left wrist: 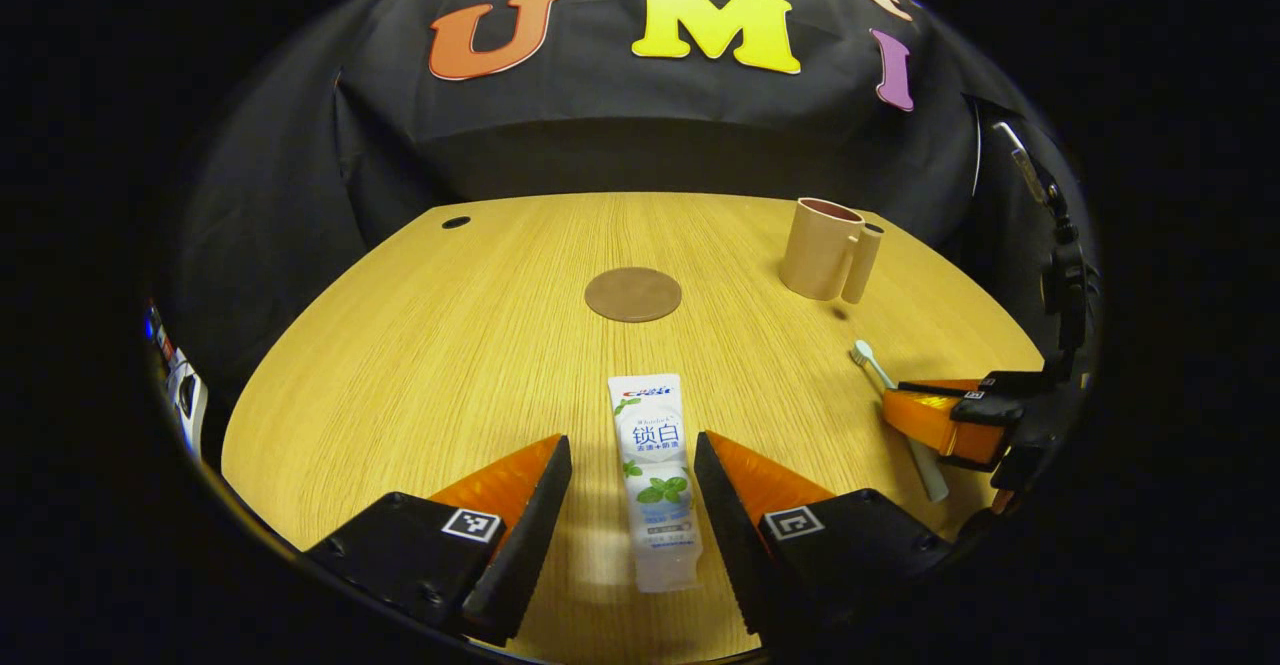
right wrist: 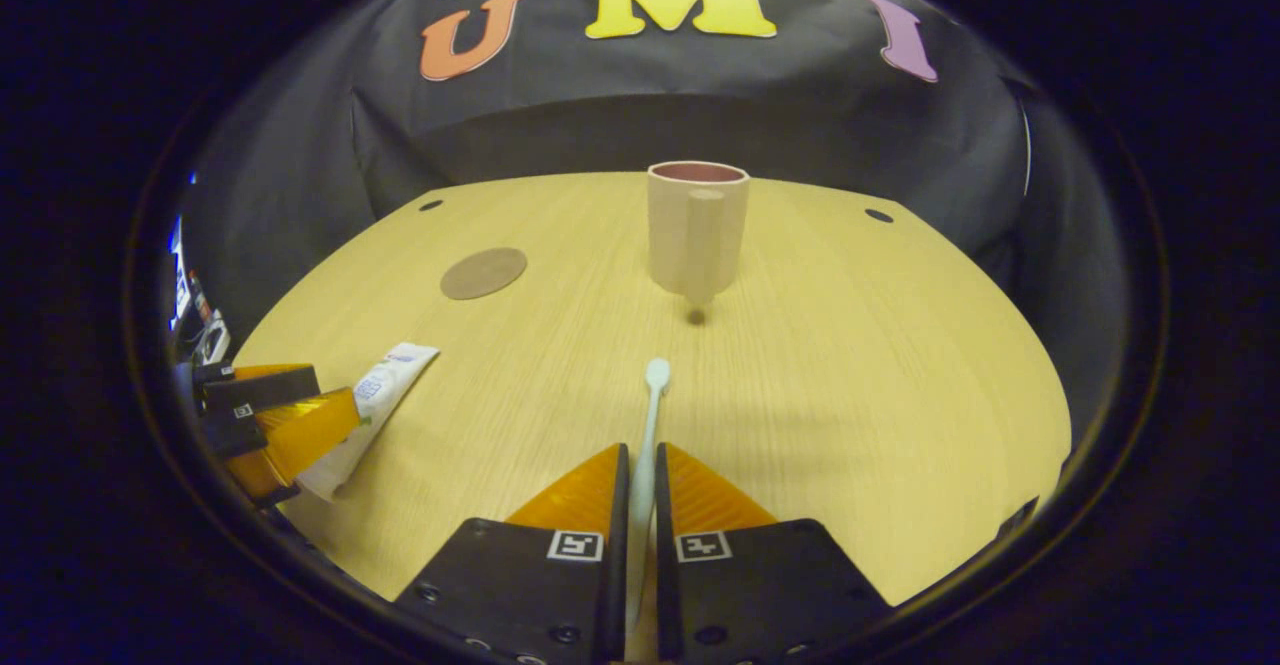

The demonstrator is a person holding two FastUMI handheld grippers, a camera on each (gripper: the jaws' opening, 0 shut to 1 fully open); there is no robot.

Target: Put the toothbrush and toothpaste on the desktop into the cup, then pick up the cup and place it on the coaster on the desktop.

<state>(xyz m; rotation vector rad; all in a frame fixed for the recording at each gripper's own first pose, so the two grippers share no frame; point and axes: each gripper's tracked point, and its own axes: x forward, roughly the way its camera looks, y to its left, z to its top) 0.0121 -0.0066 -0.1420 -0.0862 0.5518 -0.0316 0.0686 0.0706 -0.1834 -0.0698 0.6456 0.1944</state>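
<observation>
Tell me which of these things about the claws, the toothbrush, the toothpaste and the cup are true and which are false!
1. The right claw is closed on the toothbrush. True.
2. The toothpaste is inside the cup. False: it lies flat on the desk, between the open left claw's fingers.
3. The cup stands on the coaster. False: it stands apart from it.
4. The toothbrush's head points toward the cup. True.

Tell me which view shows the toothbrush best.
The right gripper view: the toothbrush runs straight up the middle between the right gripper's closed jaws, its head clear against the desktop. The left gripper view shows it small near the right edge, with much of the handle hidden by that same gripper.
</observation>
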